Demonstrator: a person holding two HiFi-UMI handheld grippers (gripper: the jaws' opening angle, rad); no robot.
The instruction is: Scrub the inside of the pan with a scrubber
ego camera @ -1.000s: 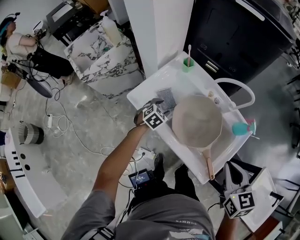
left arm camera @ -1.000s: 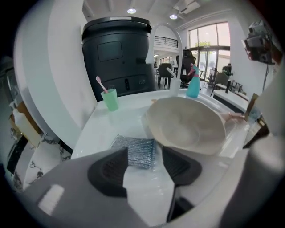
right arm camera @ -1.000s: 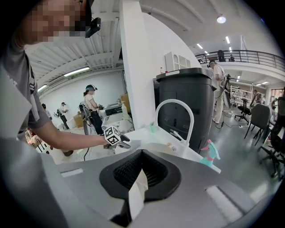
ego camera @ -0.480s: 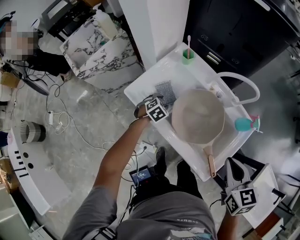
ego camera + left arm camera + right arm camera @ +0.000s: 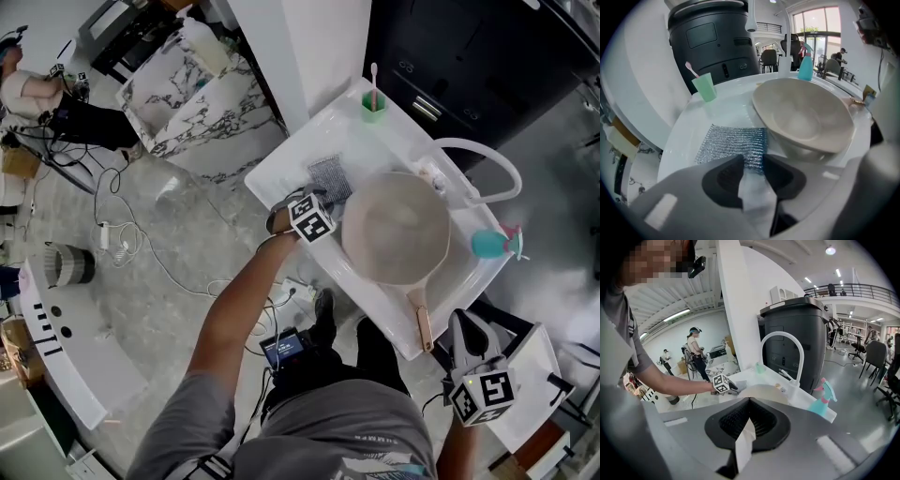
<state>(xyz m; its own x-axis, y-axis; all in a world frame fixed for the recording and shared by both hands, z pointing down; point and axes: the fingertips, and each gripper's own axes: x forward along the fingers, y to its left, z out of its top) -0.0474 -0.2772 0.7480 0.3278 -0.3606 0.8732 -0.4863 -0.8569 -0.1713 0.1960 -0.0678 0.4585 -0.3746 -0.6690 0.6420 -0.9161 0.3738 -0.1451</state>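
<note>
Scrubber [image 5: 733, 143] edge lies between the spread left claw [image 5: 753, 163], which has just been closing; right claw [image 5: 750, 401], pressed together and empty, hovers near the pan [image 5: 394, 230].

We find the pan [image 5: 392, 230] sitting in the sink [image 5: 286, 176], with the scrubber [image 5: 330, 178] lying just to its left. The cup [image 5: 374, 105] stands at the far corner, the faucet [image 5: 783, 333] rises behind the pan, and the spray bottle [image 5: 492, 244] is at its right.

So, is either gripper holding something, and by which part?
The left gripper, jaws just closing, straddles the near corner of the scrubber on the sink; whether it pinches it cannot be told. The right gripper holds nothing.
</note>
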